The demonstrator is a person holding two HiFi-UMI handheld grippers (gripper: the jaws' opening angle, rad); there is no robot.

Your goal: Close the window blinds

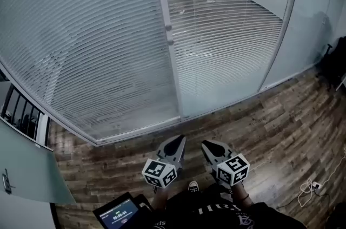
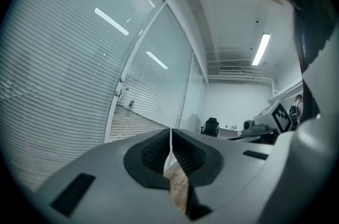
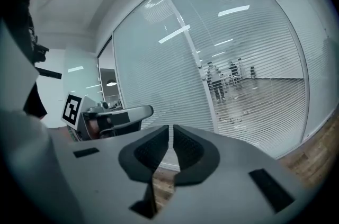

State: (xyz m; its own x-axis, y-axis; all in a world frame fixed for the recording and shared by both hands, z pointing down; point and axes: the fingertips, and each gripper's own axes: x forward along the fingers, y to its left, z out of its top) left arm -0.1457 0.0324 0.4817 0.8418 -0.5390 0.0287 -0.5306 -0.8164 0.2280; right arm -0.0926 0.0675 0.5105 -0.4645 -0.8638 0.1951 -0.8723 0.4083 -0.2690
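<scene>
A glass wall with white slatted blinds fills the head view. The left panel's blinds [image 1: 86, 44] look nearly opaque. Through the right panel's blinds [image 1: 227, 33], past a frame post [image 1: 170, 44], I see a room with people. Both grippers are held low in front of the person, over the wood floor and short of the glass. My left gripper [image 1: 177, 141] is shut with nothing in it; in the left gripper view [image 2: 170, 135] only a bright sliver shows between its pads. My right gripper [image 1: 208, 145] [image 3: 170, 130] has its jaws together and holds nothing.
A small lit screen [image 1: 116, 215] sits at the person's lower left. A white cable [image 1: 311, 187] lies on the wood floor [image 1: 270, 125] at the right. A dark object [image 1: 332, 63] stands by the right wall. A pale door panel [image 1: 24, 168] juts in at the left.
</scene>
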